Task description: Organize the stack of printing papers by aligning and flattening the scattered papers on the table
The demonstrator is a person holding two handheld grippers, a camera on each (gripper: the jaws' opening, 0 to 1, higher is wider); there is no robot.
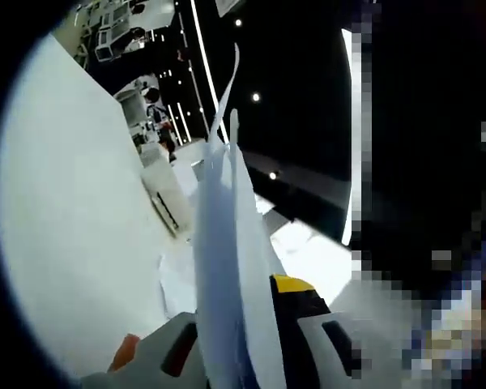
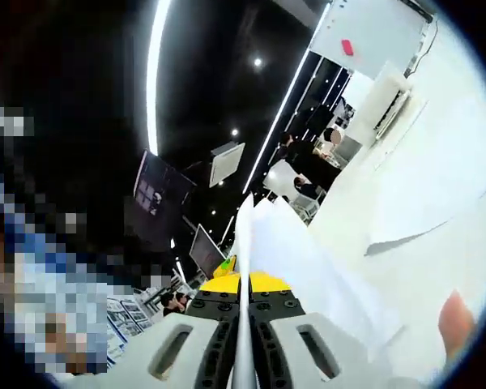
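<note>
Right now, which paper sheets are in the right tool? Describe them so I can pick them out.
Start at the white table. The held paper sheets rise edge-on from between the right tool's shut jaws. Unlike the loose sheet lying flat on the table, they stand upright.

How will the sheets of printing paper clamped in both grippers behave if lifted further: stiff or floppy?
Probably floppy: the printing paper curls at its free tip beyond the left gripper. Likely light, since the right gripper holds sheets edge-on by a thin pinch. Loose sheets may fan apart; the edges look uneven.
</note>
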